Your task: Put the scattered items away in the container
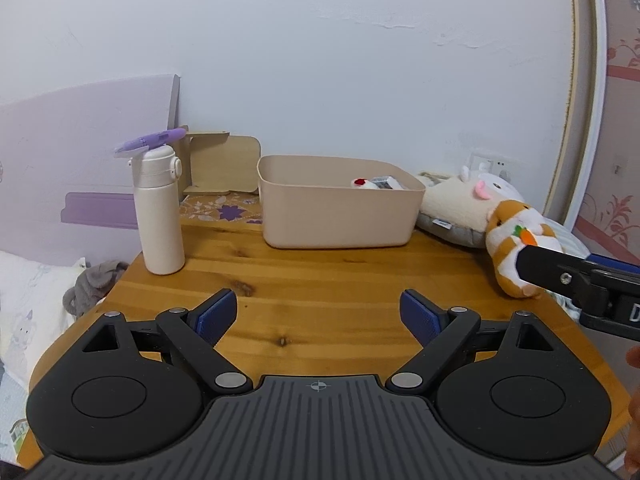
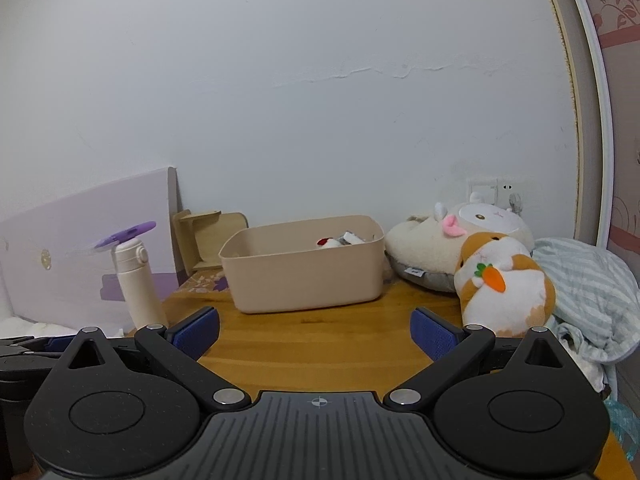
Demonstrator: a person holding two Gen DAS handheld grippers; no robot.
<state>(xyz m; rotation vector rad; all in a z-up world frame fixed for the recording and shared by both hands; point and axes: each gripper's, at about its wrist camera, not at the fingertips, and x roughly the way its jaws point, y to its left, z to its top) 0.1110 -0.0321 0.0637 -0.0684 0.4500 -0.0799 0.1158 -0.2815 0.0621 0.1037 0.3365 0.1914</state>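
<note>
A beige plastic bin (image 1: 340, 216) (image 2: 304, 276) stands at the back of the wooden table (image 1: 320, 292) (image 2: 320, 344); a small white and red toy (image 1: 362, 183) (image 2: 328, 242) and a grey item lie inside. An orange and white hamster plush with a carrot (image 1: 508, 236) (image 2: 508, 288) sits at the table's right edge. My left gripper (image 1: 318, 316) is open and empty over the table's middle. My right gripper (image 2: 316, 334) is open and empty, left of the hamster; in the left wrist view one of its fingers (image 1: 536, 264) is in front of the plush.
A cream bottle (image 1: 160, 216) (image 2: 136, 284) with a purple pen (image 1: 154, 142) lying on its cap stands at the table's left. A big cream rabbit plush (image 1: 460, 204) (image 2: 460, 240), a striped cloth (image 2: 588, 292) and a wooden stand (image 1: 224, 164) lie behind.
</note>
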